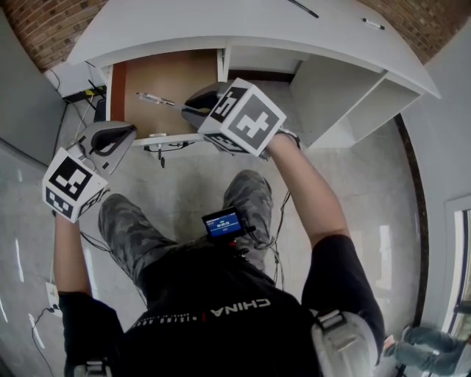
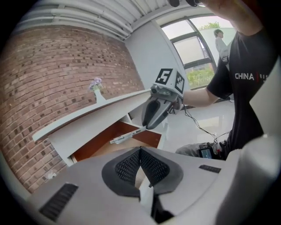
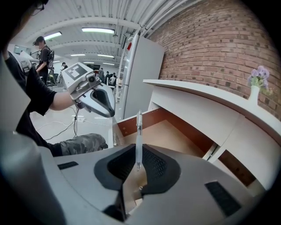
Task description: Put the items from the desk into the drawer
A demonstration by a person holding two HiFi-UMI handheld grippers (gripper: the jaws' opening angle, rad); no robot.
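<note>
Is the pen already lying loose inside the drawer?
No, the pen is clamped between the jaws of the right gripper, held over the open drawer.

Pen [image 3: 138, 140]: clear glossy plastic
Drawer [image 1: 158, 85]: brown wood, matt
Desk [image 1: 221, 22]: white, smooth, matt
Wall [image 2: 52, 74]: rough red brick
Floor [image 1: 184, 177]: pale, glossy
Pads [image 3: 153, 165]: black, finely gridded, matt

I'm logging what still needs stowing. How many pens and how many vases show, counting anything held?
Pens: 3 (held pen in the right gripper; dark pen and light pen on the desk)
Vase: 1
Total: 4
</note>
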